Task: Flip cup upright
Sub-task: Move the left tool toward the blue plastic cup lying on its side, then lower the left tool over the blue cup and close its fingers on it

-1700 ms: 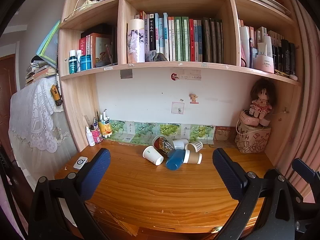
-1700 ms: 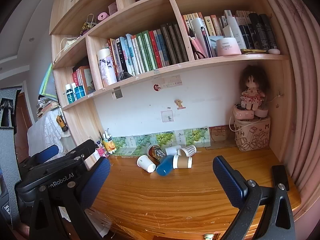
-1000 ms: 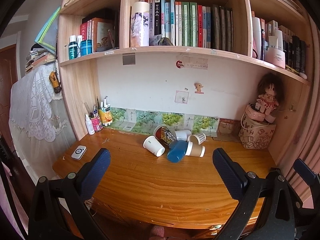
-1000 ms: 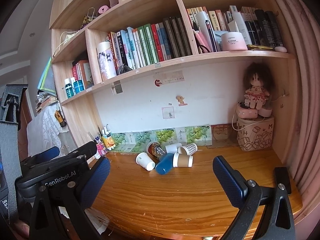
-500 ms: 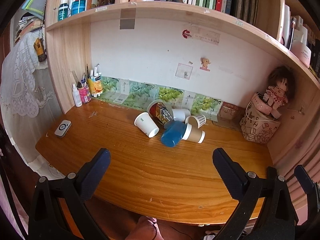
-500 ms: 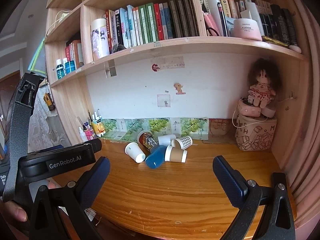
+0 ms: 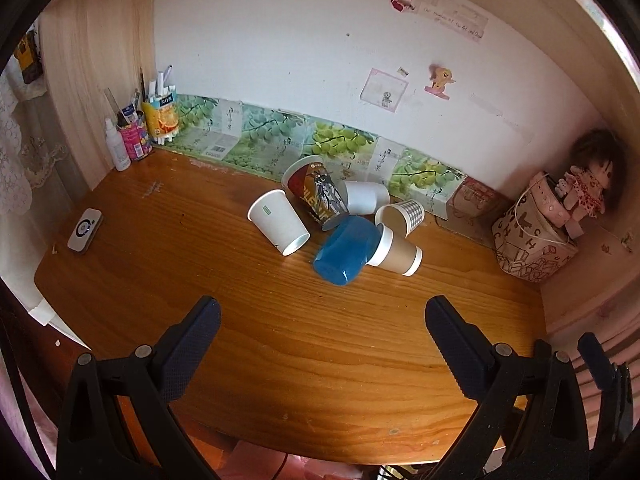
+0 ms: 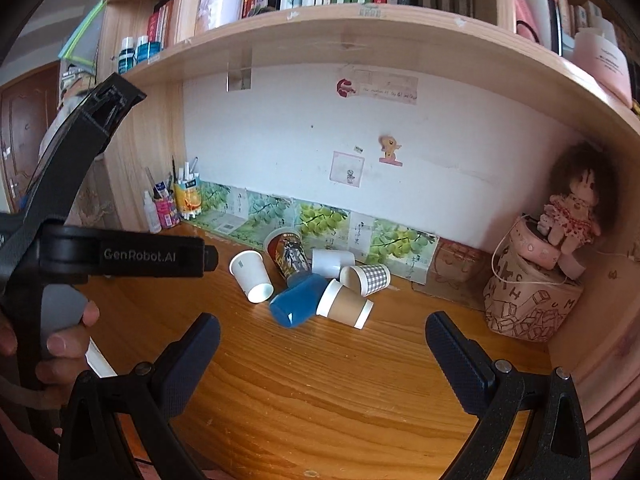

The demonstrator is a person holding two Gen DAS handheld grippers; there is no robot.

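Several cups lie on their sides in a cluster on the wooden desk (image 7: 280,340): a white paper cup (image 7: 279,222) (image 8: 251,276), a printed red-brown cup (image 7: 316,193) (image 8: 289,255), a blue cup (image 7: 347,250) (image 8: 298,305), a brown sleeved cup (image 7: 396,251) (image 8: 346,304), a checked cup (image 7: 400,216) (image 8: 366,278) and a white cup (image 7: 366,197) (image 8: 332,262). My left gripper (image 7: 322,340) is open and empty, above the desk short of the cups. My right gripper (image 8: 322,356) is open and empty, also short of them.
Pen holders and bottles (image 7: 136,128) stand at the back left. A small white device (image 7: 85,231) lies near the left edge. A basket with a doll (image 7: 536,232) sits at the back right. A shelf (image 8: 360,28) overhangs the desk. The left gripper's body (image 8: 100,256) shows in the right wrist view.
Both grippers have moved forward and tilted down toward the desk, so the cups look larger and nearer. The cups have not moved. Both grippers stay open.
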